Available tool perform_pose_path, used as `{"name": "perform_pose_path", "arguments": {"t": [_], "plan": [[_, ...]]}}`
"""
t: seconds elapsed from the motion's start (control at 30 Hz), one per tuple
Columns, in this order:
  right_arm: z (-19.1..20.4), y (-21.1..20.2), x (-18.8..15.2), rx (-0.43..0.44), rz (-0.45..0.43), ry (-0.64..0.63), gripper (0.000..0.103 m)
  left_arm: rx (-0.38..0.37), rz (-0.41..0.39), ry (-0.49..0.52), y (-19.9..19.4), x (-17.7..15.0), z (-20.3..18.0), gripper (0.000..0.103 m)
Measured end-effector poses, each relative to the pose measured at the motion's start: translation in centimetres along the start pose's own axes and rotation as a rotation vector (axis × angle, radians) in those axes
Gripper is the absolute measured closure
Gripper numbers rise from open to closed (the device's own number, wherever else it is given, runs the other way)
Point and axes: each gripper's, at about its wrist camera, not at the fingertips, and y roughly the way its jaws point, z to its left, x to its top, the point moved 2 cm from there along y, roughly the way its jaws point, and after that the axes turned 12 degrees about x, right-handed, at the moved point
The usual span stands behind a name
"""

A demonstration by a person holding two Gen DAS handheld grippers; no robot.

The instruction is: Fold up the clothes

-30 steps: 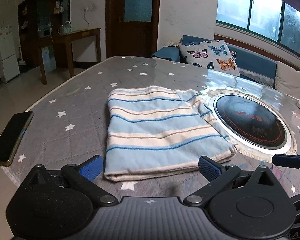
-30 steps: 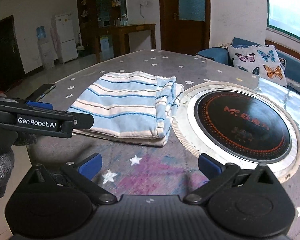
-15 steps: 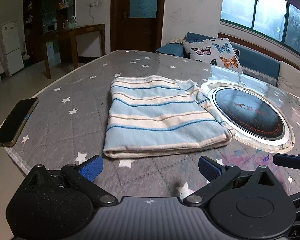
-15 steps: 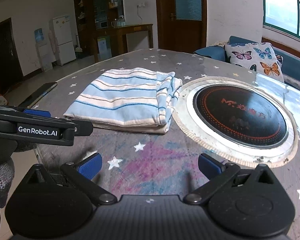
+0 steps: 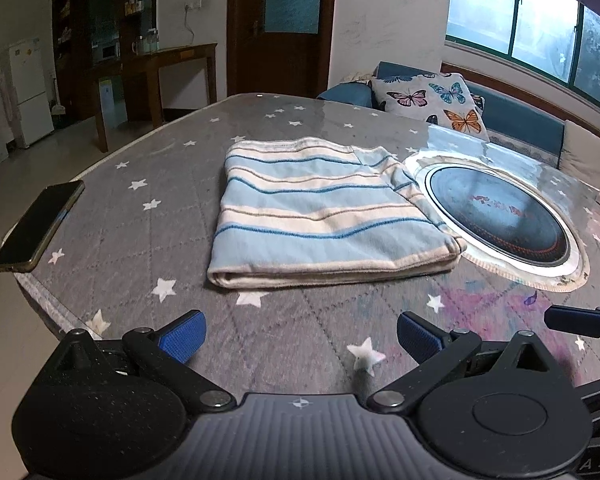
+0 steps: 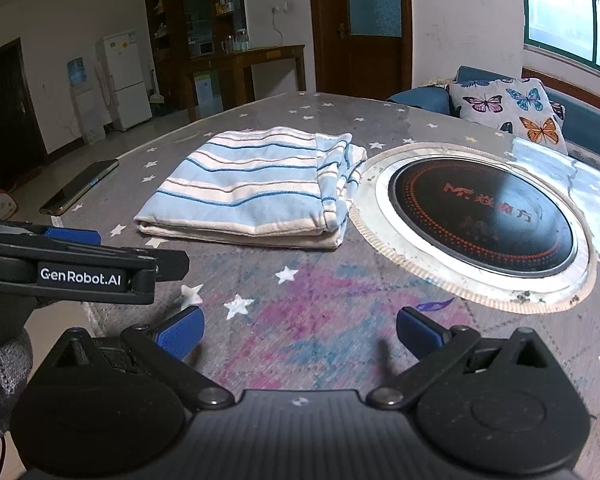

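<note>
— Blue-padded and black-framed: how did the left gripper [image 5: 300, 338] stand when the shutter fell?

— Its jaws were spread wide with nothing between them, poised over the near edge of the grey, star-printed table [image 5: 112, 236]. The right gripper [image 6: 298, 332] matched it, jaws parted and empty, above a pink-and-blue smudged patch of the same cloth.

— And the two tools relative to each other?

— Side by side. In the right wrist view the left gripper's black body, lettered "GenRobot.AI", jutted in from the left edge, with a grey-gloved hand [image 6: 4, 376] below it. In the left wrist view one blue fingertip of the right gripper showed at the right edge.

— Where was the garment?

— The folded striped garment [image 5: 324, 216], pale blue and cream with thin darker lines, lay flat on the table beyond both grippers, touched by neither. Its thick folded edge faced the cameras; its right side sat just beside the rim of a round black cooktop [image 6: 480, 216] set into the table, with loose layers bunched on that side.

— Anything else in frame?

— A dark phone [image 5: 40, 228] lay near the table's left edge, well apart from the garment. Behind the table stood a butterfly-print cushion [image 5: 432, 100] on a blue sofa, a wooden door and a white fridge [image 6: 126, 80].
</note>
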Motion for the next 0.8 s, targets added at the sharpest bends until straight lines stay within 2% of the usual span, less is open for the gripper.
{"name": "perform_pose_path", "arguments": {"t": [0.8], "plan": [[0.57, 0.23, -0.26, 0.007, 0.006, 0.002, 0.000, 0.008, 0.010, -0.012, 0.07, -0.77, 0.53, 0.000]]}}
